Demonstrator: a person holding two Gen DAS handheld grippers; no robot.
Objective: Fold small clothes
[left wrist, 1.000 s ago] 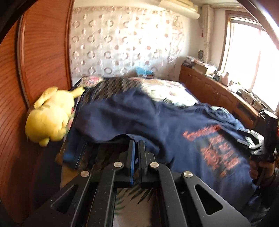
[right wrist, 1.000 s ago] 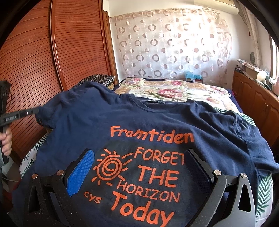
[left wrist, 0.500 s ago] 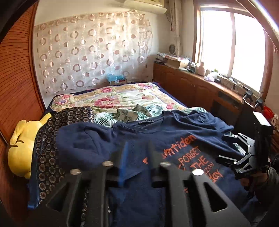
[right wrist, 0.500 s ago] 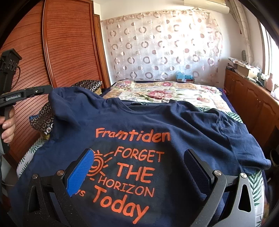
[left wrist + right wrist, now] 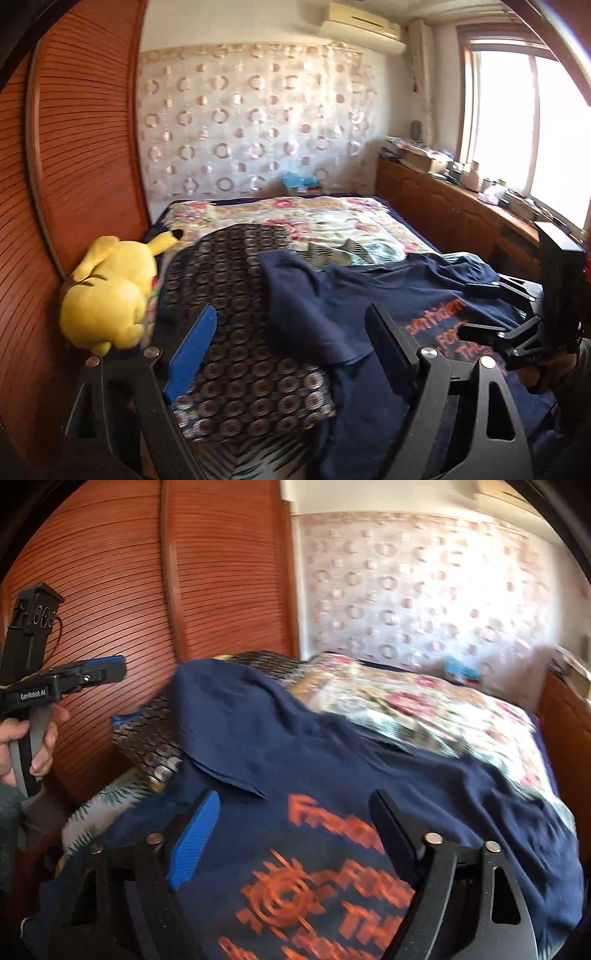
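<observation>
Navy cotton T-shirt with orange lettering [image 5: 332, 775] sprawls print-up on the bed [image 5: 332, 218], lower centre of both views. Soft and limp, it probably wants pinching at sleeve hem or shoulder seam. Left gripper [image 5: 291, 343] has just been opening, right gripper [image 5: 295, 830] closing slightly; both jaws wide, gripping nothing.

Yellow plush toy [image 5: 107, 291] lying against the slatted wooden wardrobe [image 5: 85, 147], beside a dark patterned pillow [image 5: 236, 295]; floral bedspread [image 5: 314, 218] behind, circle-print curtain [image 5: 251, 129], air conditioner [image 5: 362, 24], cluttered wooden sideboard [image 5: 450, 206] under the window [image 5: 524, 129]
</observation>
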